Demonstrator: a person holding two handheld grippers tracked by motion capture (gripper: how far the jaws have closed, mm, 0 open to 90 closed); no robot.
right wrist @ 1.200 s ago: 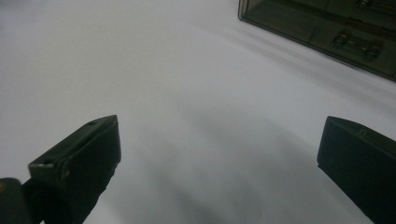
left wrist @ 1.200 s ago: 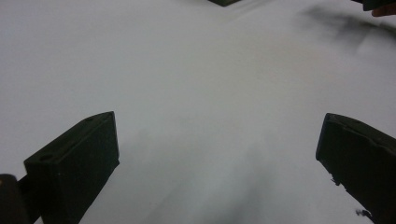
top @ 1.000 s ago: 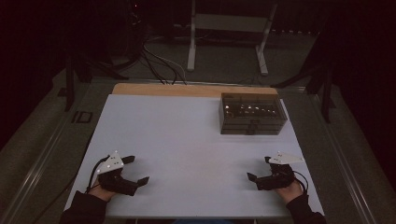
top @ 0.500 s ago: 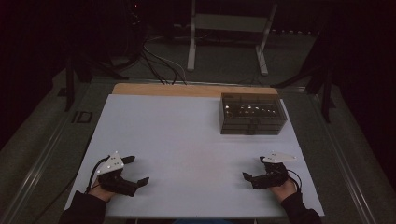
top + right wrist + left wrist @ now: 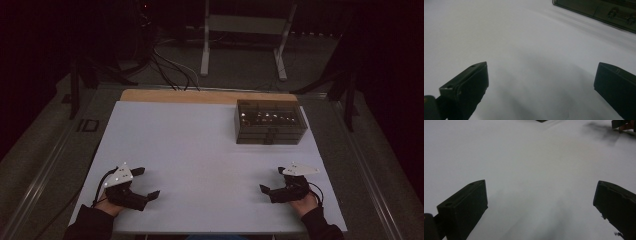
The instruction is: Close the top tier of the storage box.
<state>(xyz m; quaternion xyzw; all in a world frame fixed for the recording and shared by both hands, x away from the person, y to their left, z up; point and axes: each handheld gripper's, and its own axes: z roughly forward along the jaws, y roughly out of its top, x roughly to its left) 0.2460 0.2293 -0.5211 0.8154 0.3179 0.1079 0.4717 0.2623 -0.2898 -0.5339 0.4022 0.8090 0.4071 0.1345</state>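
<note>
White table (image 5: 200,145) spreads wide, and no writing is legible anywhere. Left gripper (image 5: 146,183) sits near the front-left edge, jaws wide on nothing. Right gripper (image 5: 272,181) sits front-right, jaws wide too. Smoky clear box (image 5: 270,121) rests at the far right edge, well apart from both.

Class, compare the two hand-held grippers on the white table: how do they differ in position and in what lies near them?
The left hand-held gripper sits at the table's near left corner, the right hand-held gripper at its near right. The right one lies on the same side as the dark box, while the left one is much farther from it. The left points toward the right, the right toward the left. Both are open, empty and low over the white table.
</note>
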